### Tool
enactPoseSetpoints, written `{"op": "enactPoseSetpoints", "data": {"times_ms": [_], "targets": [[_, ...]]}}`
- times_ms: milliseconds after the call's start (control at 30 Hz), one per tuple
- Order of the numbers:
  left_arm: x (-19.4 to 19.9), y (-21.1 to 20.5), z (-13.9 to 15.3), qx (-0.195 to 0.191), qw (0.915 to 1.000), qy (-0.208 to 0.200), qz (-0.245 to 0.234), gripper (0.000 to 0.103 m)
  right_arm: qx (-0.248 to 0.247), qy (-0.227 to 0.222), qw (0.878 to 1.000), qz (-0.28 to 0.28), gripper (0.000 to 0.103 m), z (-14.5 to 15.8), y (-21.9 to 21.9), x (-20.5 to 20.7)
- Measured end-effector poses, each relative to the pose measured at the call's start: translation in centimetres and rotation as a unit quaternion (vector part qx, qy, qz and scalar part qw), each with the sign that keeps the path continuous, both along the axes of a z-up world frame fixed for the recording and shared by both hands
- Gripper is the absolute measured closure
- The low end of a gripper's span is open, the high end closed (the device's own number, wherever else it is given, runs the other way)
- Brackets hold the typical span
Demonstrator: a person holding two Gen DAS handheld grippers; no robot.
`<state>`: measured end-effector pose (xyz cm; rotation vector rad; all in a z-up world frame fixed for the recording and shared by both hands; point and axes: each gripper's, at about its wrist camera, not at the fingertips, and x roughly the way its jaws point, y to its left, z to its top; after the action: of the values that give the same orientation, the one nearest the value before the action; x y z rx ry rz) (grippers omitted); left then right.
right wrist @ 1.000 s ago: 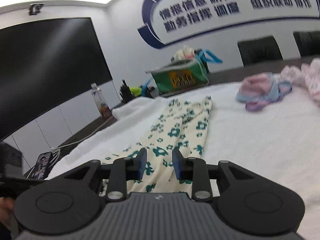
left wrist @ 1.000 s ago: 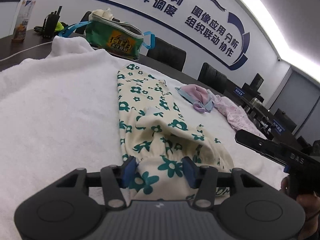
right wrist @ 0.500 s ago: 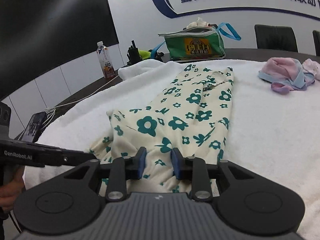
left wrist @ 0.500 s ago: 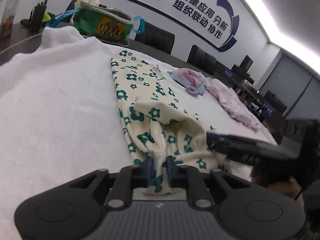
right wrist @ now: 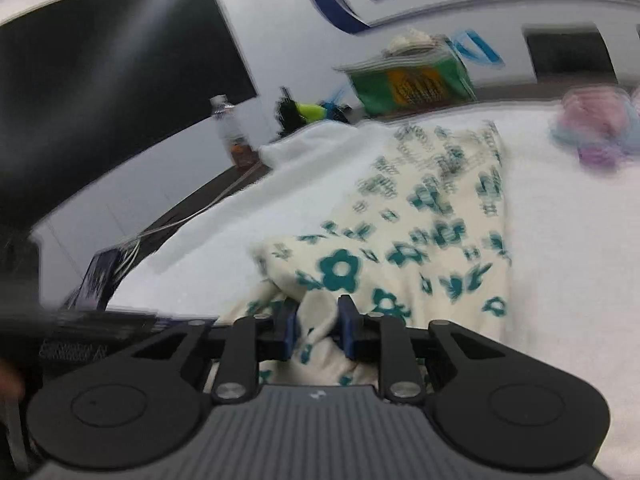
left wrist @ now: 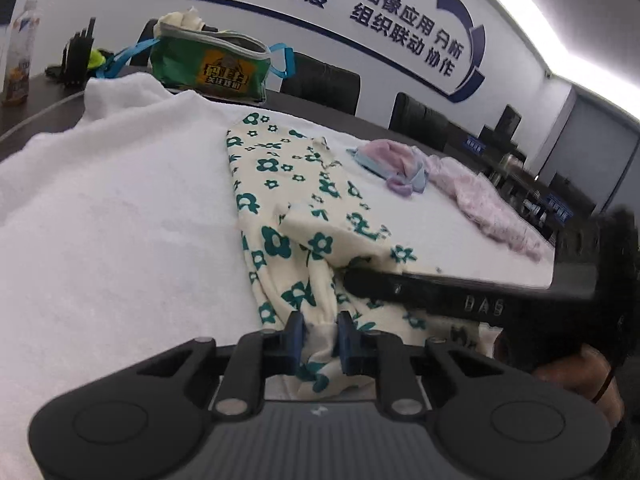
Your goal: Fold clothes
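Cream trousers with green flowers (left wrist: pixel 280 184) lie lengthwise on the white towel-covered table (left wrist: pixel 100 220). Their near end is bunched up and raised off the towel. My left gripper (left wrist: pixel 320 336) is closing, its blue pads pinching a gathered fold at the near left corner. My right gripper (right wrist: pixel 318 328) is closing too, pressing on a fold of the trousers (right wrist: pixel 440 220) at the near right corner. Its black fingers (left wrist: pixel 400 290) reach in from the right in the left wrist view. The right wrist view is blurred.
A green bag (left wrist: pixel 208 66) with blue straps stands at the table's far end beside a bottle (left wrist: pixel 18 52). Pink and lilac baby clothes (left wrist: pixel 400 160) lie to the right of the trousers. Black chairs (left wrist: pixel 320 84) line the far side. A dark screen (right wrist: pixel 100 80) fills the left wall.
Both grippers closed onto the trousers' near end, the left from wide open. The right gripper came in beside the left, and the near cloth now stands bunched and lifted.
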<state>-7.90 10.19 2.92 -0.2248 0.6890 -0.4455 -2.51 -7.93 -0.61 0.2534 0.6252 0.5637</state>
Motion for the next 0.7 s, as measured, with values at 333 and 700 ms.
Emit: {"op": "enactPoseSetpoints", "data": {"times_ms": [333,700], "targets": [[1.9,1.0,1.4,-0.017,0.9980,-0.015,0.059,0.048,0.023,-0.057,0.998,-0.027,0.073,3.1,-2.6,-2.9],[2.7,0.0,0.5,0.004,0.9982,-0.006,0.060,0.047,0.010,-0.021,0.995,-0.095,0.057,1.9,-6.8,-3.6]]}}
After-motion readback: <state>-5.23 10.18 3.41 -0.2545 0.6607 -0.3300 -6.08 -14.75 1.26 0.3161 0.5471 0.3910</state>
